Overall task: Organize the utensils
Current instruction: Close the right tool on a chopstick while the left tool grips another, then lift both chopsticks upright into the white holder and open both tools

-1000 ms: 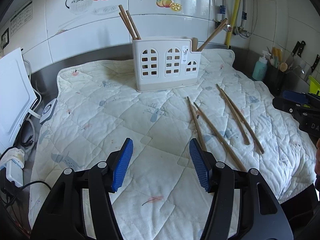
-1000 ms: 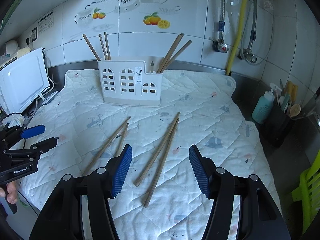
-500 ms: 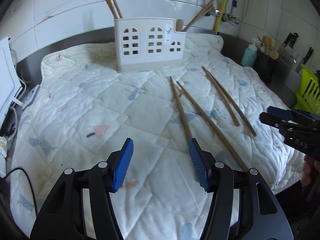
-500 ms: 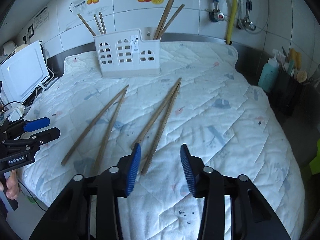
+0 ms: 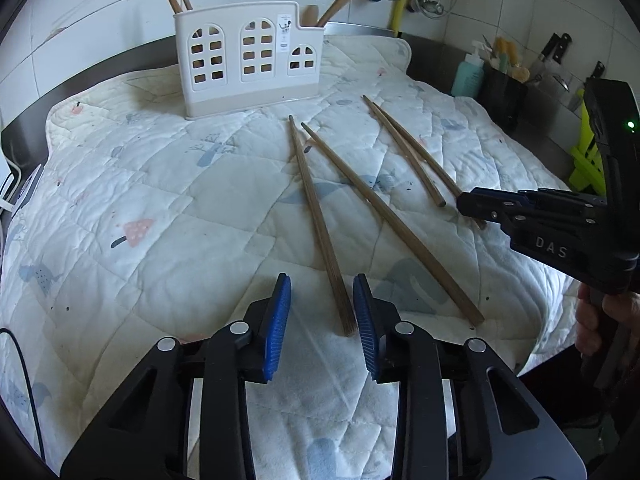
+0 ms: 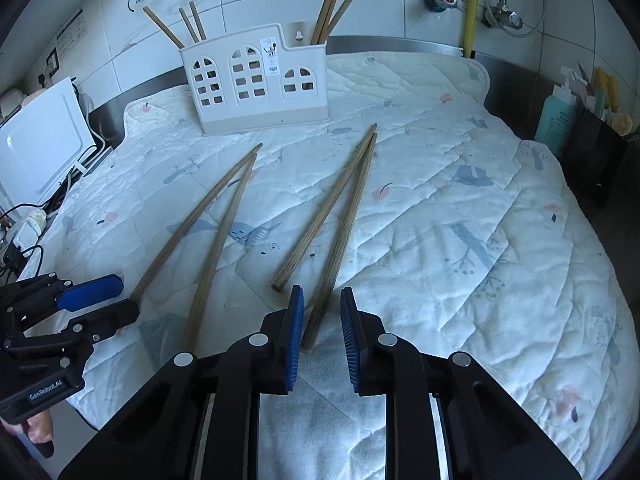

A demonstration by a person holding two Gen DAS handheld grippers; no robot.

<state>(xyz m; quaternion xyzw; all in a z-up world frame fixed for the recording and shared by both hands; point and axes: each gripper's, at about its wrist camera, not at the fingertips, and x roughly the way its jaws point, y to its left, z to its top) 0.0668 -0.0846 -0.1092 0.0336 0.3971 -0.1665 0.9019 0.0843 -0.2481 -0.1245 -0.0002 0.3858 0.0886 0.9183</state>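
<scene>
Several long wooden chopsticks lie in two pairs on a quilted white cloth (image 5: 160,200). My left gripper (image 5: 322,304) is open, its blue pads either side of the near end of one chopstick (image 5: 316,216) of the left pair. My right gripper (image 6: 322,316) is open, narrower, straddling the near end of a chopstick (image 6: 340,240) of the right pair. A white utensil holder (image 5: 246,60) with arched windows stands at the back, also in the right wrist view (image 6: 256,84), with chopsticks upright in it.
A white appliance (image 6: 36,144) and cables sit at the left edge. A teal bottle (image 6: 556,116) and a black caddy (image 6: 596,152) stand at the right. Taps and a yellow pipe (image 6: 470,4) run along the tiled wall.
Both grippers moved forward and down over the chopstick ends and narrowed their openings. The right gripper now shows close in the left wrist view.
</scene>
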